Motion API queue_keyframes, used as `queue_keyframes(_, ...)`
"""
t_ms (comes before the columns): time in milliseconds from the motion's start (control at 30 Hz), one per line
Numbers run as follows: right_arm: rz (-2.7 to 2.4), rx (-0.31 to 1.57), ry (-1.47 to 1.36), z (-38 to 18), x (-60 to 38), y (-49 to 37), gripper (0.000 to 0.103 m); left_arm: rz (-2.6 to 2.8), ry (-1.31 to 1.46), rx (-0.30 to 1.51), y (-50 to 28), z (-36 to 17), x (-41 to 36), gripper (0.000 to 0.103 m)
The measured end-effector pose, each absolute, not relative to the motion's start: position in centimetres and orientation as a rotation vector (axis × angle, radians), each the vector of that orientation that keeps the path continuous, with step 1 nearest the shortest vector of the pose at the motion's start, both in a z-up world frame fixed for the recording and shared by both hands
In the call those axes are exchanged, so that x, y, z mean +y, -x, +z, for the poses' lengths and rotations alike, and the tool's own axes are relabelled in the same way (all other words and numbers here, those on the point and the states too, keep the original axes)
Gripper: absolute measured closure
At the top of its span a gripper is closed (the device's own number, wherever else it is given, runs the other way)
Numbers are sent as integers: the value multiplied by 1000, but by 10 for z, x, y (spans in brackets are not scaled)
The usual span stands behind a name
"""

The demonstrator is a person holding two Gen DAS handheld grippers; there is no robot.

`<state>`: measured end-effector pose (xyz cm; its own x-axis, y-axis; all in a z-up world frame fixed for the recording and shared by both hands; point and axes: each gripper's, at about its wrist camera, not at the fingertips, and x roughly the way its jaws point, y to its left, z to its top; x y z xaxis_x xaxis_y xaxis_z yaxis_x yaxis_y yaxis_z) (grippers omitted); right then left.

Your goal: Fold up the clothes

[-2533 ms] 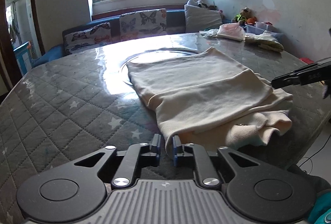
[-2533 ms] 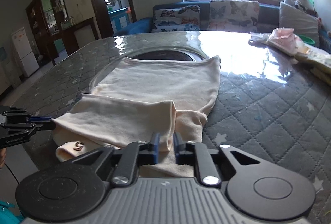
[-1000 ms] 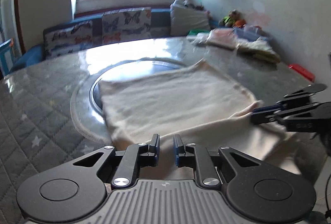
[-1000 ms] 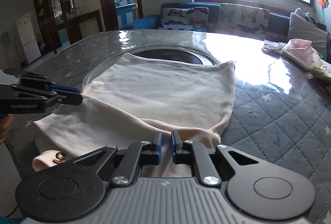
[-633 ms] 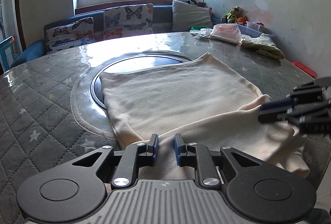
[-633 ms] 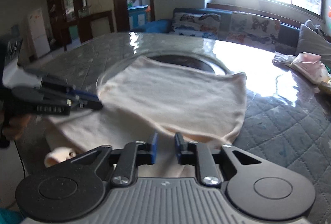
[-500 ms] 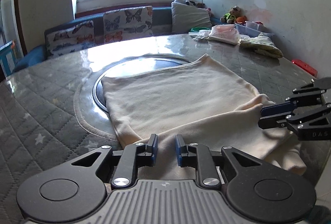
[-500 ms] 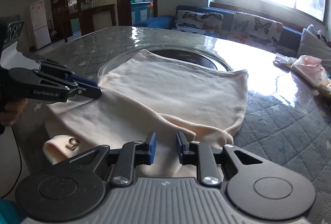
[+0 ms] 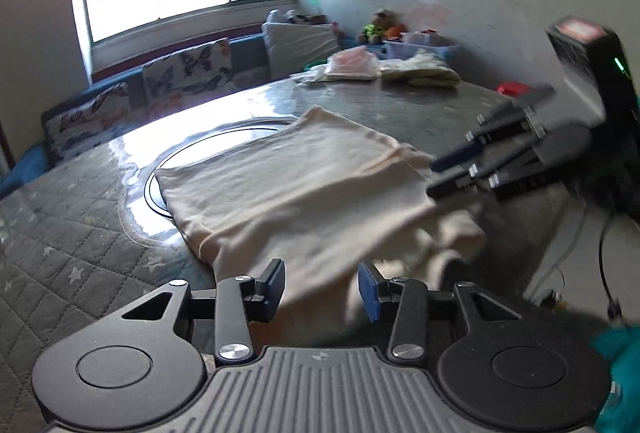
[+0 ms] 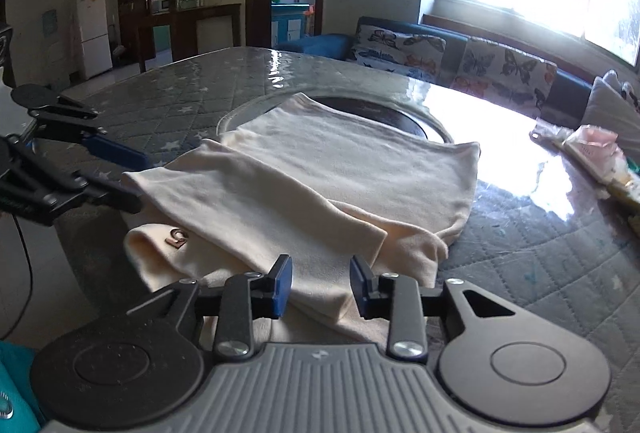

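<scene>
Garment (image 9: 296, 189): cream top, lying on the quilted grey tabletop (image 9: 60, 253) at its near edge, far hem over the round dark inset (image 10: 384, 113). A folded-over layer covers the near half; a lower part with a small brown logo (image 10: 178, 236) hangs over the edge. Left gripper (image 9: 321, 287): jaws spread apart, holding nothing, cloth seen between the pads. Right gripper (image 10: 321, 287): jaws likewise released, parted over the near fold. Each gripper shows in the other's view at a fold corner. Pile of other clothes (image 9: 372, 71) sits at the far side of the tabletop, well apart.
</scene>
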<state>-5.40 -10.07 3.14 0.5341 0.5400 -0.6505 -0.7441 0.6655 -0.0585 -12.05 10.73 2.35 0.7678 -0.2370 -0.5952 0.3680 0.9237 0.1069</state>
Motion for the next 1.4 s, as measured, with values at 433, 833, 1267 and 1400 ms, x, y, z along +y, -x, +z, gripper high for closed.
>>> queue_keyframes(433, 798, 604, 492, 41, -121, 88, 52, -371, -371, 590, 125, -4, 75, 59)
queue_keyframes(833, 869, 528, 629, 26, -114, 103, 40, -362, -280, 534, 114, 10, 81, 93)
queue_keyframes(1267, 937, 478, 612, 16, -85, 77, 60, -374, -189, 563, 77, 22, 96, 93)
queue_keyframes(1400, 964, 545, 535, 20, -85, 62, 82, -385, -187, 570, 84, 19, 100, 87)
